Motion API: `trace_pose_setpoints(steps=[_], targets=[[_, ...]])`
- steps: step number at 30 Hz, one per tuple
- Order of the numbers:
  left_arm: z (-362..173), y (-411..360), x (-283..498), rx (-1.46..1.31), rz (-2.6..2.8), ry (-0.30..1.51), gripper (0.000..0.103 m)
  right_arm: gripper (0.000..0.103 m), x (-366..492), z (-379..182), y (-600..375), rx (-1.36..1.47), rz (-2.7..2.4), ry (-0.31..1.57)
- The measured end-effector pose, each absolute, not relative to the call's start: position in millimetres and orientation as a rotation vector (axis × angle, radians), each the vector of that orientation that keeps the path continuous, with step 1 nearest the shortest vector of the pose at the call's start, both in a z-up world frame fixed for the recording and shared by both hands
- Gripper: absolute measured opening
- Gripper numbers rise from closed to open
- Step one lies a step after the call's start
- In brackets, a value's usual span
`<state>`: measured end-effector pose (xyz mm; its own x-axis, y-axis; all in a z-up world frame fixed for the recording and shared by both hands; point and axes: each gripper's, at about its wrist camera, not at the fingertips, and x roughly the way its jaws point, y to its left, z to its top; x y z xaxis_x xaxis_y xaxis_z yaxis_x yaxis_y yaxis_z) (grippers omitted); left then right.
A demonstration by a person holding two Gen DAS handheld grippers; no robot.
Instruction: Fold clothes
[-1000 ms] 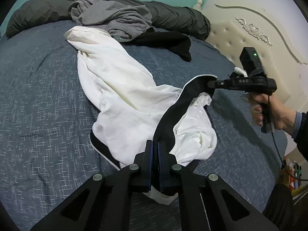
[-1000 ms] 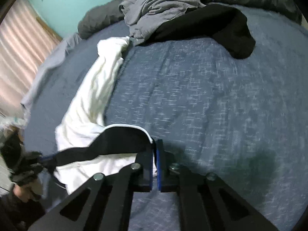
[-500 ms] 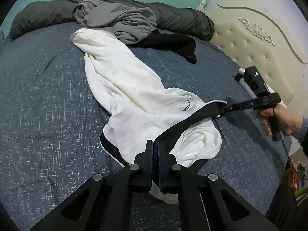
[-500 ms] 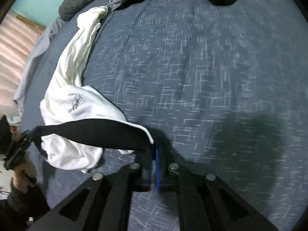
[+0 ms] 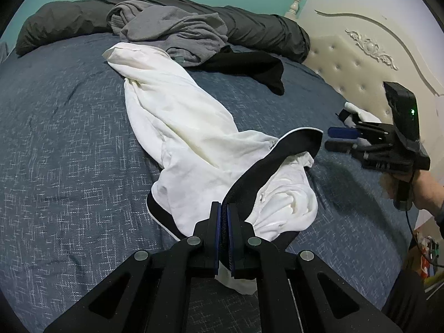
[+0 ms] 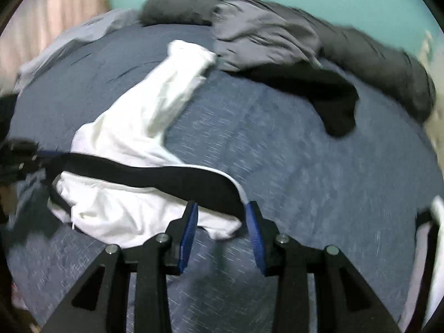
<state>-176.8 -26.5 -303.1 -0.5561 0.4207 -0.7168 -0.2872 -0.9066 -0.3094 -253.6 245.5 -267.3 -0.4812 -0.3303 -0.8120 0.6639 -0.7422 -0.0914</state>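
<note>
White trousers with a black waistband lie crumpled on the blue bedspread. My left gripper is shut on the near end of the waistband. The band's far end rests slack on the white cloth. My right gripper hovers just right of that end, held by a hand; its jaws are opening and nothing is pressed between them. In the blurred right wrist view the right gripper stands just short of the waistband, and the left gripper holds the band at far left.
A grey garment and a black one lie heaped at the far side, against a rolled dark duvet. A cream padded headboard borders the bed on the right, with a white cloth beside it.
The right gripper has let go of the waistband's far end, opened and drawn back to the right. The band, stretched taut before, now lies slack. The left gripper has kept still.
</note>
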Motion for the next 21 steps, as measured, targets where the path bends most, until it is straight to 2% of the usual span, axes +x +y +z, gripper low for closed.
trace_pose_setpoints(steps=[1,5,7,11,18,20,21], targets=[[-303,-26,-177,-1.189,2.454,-0.217,0.004,0.050,-252,-270,240,1.094,-2.205,0.568],[-303,-26,-176,-1.190,2.451,-0.211,0.004,0.052,-253,-287,222,1.082,-2.148,0.670],[-304,-26,-176,-1.191,2.446,-0.211,0.004,0.060,-262,-299,216,1.118,-2.129,0.701],[-304,-26,-176,-1.192,2.433,-0.217,0.004,0.060,-284,-320,216,1.164,-2.139,0.815],[-307,-25,-176,-1.199,2.425,-0.211,0.004,0.060,-303,-330,224,1.225,-2.092,0.810],[-307,-26,-177,-1.202,2.428,-0.214,0.005,0.051,-302,-331,223,1.233,-2.057,0.802],[-308,-26,-177,-1.203,2.429,-0.215,0.004,0.035,-301,-331,222,1.237,-2.038,0.797]])
